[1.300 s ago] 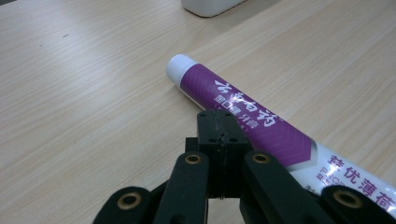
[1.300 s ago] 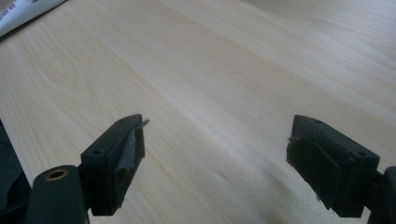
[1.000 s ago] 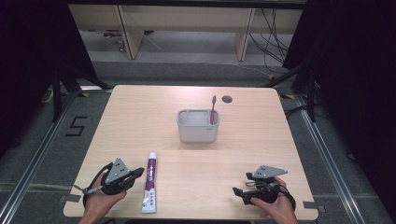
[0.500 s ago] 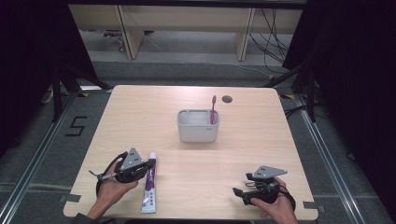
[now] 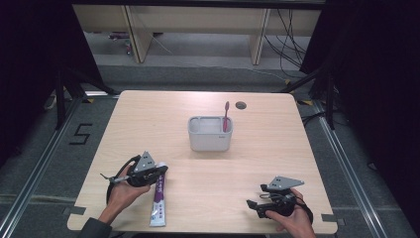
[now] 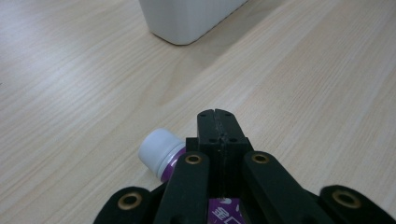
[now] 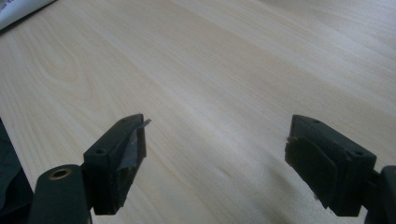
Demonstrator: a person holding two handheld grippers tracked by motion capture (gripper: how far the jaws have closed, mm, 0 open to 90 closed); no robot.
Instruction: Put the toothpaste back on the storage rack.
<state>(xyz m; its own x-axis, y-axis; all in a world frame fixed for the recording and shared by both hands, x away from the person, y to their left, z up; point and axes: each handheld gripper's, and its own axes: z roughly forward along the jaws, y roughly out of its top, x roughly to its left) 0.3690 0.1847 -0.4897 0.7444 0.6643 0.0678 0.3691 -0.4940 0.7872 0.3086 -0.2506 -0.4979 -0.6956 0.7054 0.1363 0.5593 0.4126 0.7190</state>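
Observation:
A purple and white toothpaste tube lies near the table's front left, cap end pointing away from the person. My left gripper hovers right over that end with its jaws shut and nothing between them. In the left gripper view the pressed-together jaws of the left gripper sit above the tube's white cap. A white holder stands mid-table with a pink toothbrush upright in it. My right gripper rests at the front right, and in the right gripper view the right gripper is open wide over bare wood.
The holder's lower corner is ahead of the left gripper. A round cable hole is near the table's far edge. A white object's edge shows at the top left of the right gripper view. Dark floor and shelving surround the wooden table.
My left gripper has moved right and away from the person, from left of the tube to over its cap end. The right gripper has stayed put.

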